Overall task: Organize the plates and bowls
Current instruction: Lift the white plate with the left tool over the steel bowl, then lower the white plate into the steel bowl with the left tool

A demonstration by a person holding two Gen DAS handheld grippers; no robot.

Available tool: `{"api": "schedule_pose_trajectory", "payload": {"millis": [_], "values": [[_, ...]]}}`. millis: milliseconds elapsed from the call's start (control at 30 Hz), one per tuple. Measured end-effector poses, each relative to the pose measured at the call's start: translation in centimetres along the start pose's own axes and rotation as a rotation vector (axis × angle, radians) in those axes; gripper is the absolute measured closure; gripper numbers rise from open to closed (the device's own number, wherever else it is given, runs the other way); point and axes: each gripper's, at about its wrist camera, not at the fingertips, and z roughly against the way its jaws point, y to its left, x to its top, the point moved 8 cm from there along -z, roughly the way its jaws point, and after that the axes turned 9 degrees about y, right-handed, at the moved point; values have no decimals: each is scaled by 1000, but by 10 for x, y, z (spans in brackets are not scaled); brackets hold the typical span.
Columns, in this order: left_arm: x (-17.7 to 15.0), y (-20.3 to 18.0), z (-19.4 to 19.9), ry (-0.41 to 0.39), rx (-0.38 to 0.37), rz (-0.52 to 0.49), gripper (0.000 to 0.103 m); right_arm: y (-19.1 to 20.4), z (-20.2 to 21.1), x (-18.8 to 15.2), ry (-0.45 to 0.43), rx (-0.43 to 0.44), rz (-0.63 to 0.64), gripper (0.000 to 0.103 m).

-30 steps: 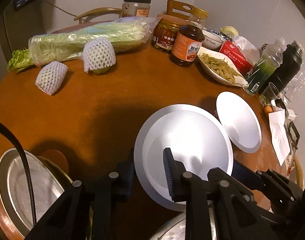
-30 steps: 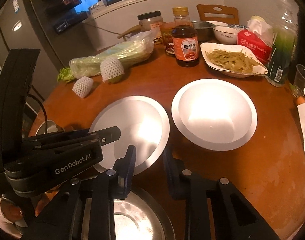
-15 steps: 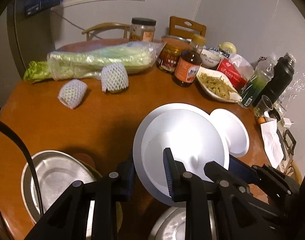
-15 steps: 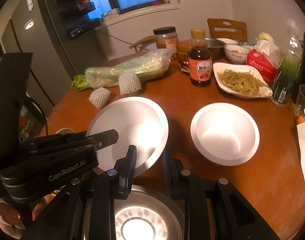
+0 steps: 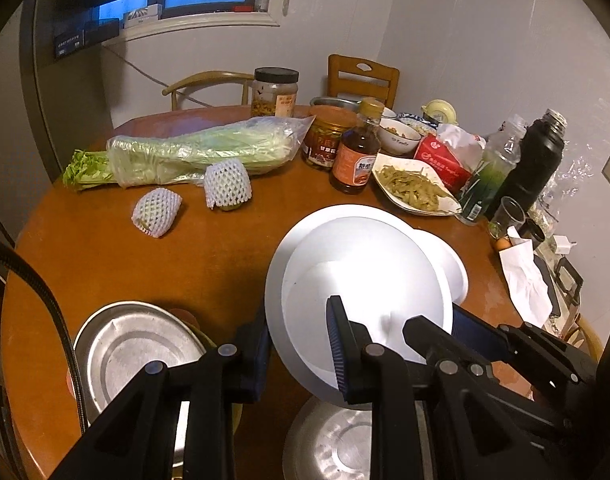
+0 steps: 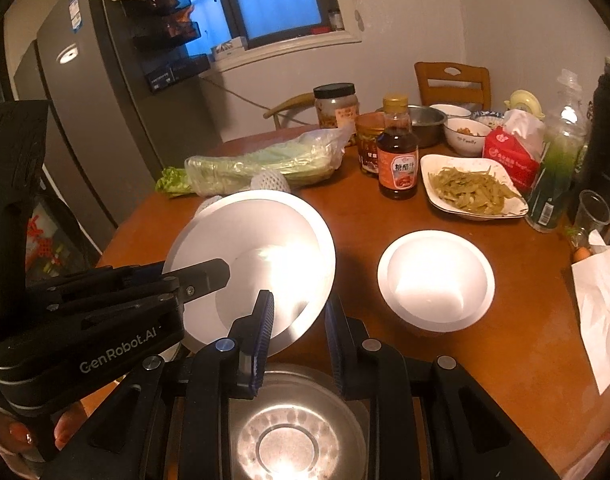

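Observation:
A large white plate (image 5: 365,276) hangs tilted above the round wooden table (image 5: 105,248), held from two sides. My left gripper (image 5: 299,344) is shut on its near rim. In the right wrist view my right gripper (image 6: 299,336) is shut on the rim of the same plate (image 6: 257,248), and one finger (image 6: 203,276) of the left gripper lies across the plate's left side. A smaller white bowl (image 6: 437,280) rests on the table to the right; in the left wrist view this bowl (image 5: 455,268) is half hidden behind the plate.
Steel bowls sit at the near table edge: a steel bowl (image 5: 133,356) on the left and another steel bowl (image 6: 289,436) under my right gripper. Bagged greens (image 5: 201,152), net-wrapped fruit (image 5: 157,212), a sauce bottle (image 6: 397,160), jars, a dish of vegetables (image 6: 473,190) and bottles crowd the far side.
Both grippers have risen with the white plate, which left the table and now tilts. The small white bowl has stayed in its place.

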Motion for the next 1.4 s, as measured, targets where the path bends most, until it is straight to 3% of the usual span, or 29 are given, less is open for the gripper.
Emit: {"api": "schedule_pose_trajectory", "payload": {"millis": [700, 1400], "values": [[-52, -20, 28, -5, -18, -57, 76, 10, 40, -48, -17, -26, -1, 76], [-107, -35, -1, 88, -6, -73, 76, -4, 36, -105, 68, -23, -5, 76]]}}
